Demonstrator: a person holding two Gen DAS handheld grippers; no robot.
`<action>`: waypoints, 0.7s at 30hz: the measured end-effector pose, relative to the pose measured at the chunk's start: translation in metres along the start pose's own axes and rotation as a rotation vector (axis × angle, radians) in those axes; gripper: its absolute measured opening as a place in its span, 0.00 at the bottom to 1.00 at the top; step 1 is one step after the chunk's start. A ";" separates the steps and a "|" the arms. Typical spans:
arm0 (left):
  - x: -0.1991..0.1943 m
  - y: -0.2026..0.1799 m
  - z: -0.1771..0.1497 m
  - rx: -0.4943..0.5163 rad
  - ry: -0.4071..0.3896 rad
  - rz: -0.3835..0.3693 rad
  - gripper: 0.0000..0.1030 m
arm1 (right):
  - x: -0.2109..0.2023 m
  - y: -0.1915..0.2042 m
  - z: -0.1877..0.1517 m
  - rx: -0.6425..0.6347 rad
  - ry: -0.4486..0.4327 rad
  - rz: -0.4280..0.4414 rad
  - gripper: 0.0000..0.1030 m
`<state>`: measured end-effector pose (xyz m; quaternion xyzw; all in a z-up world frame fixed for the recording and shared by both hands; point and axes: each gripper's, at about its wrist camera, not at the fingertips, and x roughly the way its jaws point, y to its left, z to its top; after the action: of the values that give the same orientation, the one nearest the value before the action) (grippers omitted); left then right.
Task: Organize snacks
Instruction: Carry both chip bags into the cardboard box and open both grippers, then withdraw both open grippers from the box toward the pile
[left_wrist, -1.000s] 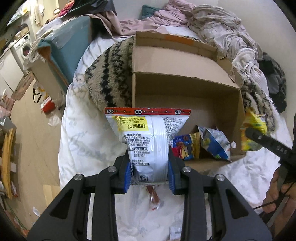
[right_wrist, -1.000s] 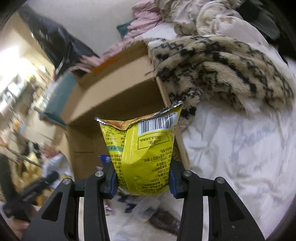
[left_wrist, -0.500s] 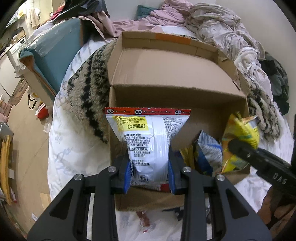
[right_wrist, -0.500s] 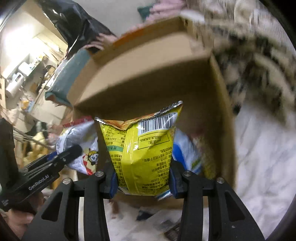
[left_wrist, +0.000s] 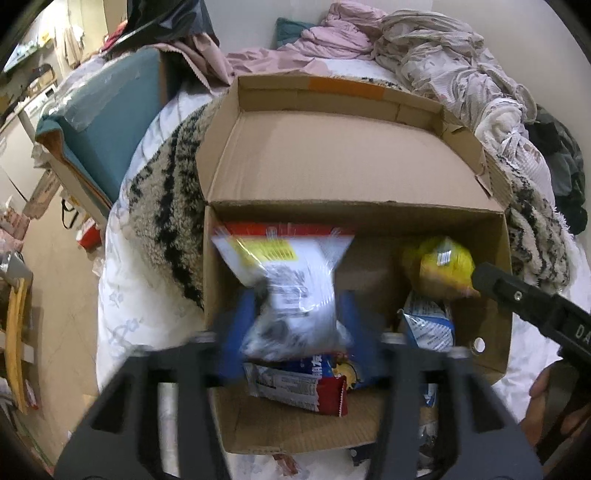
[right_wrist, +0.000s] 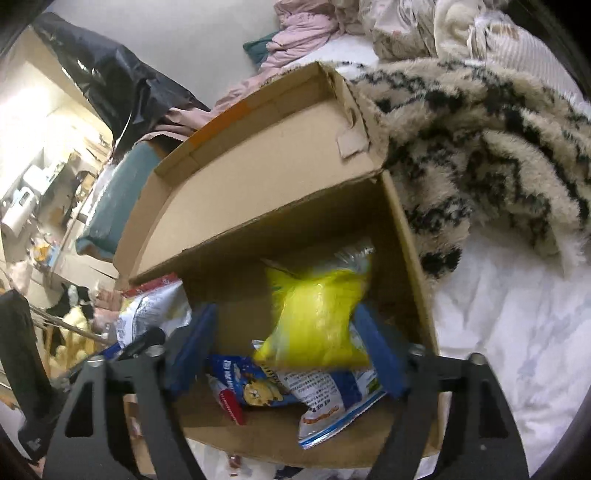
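An open cardboard box (left_wrist: 332, 155) (right_wrist: 258, 177) lies on the bed and holds several snack bags. My left gripper (left_wrist: 295, 332) hangs over its left half with jaws opening. A white bag with a red top (left_wrist: 291, 280) is blurred between the parted blue pads, slipping down into the box. My right gripper (right_wrist: 288, 350) is over the right half, jaws also opening. A yellow bag (right_wrist: 317, 317) (left_wrist: 439, 266) is blurred between its pads, free of them. Below lie a blue bag (right_wrist: 258, 387) and a red-edged bag (left_wrist: 295, 387).
A fluffy striped blanket (right_wrist: 480, 155) (left_wrist: 166, 206) lies round the box on the white sheet (right_wrist: 517, 332). Crumpled clothes (left_wrist: 424, 66) pile up behind. A teal cushion (left_wrist: 107, 110) stands at the left. A hand (left_wrist: 546, 387) holds the right gripper's handle.
Both grippers moved forward over the box and their jaws spread apart. The white bag and the yellow bag, gripped before, are now loose and dropping into the box.
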<state>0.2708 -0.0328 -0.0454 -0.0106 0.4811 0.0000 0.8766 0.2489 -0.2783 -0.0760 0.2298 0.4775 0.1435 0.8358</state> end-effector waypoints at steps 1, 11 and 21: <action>-0.003 0.000 0.000 -0.002 -0.017 0.007 0.83 | -0.001 0.001 0.001 -0.009 0.000 -0.001 0.80; -0.030 0.002 -0.008 -0.004 -0.028 0.021 0.87 | -0.022 0.003 -0.002 -0.030 -0.003 0.001 0.80; -0.086 0.015 -0.042 -0.005 -0.103 0.009 0.87 | -0.059 0.019 -0.027 -0.063 -0.024 0.023 0.80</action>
<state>0.1894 -0.0175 0.0040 -0.0105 0.4356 0.0058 0.9001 0.1960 -0.2824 -0.0347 0.2106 0.4600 0.1649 0.8467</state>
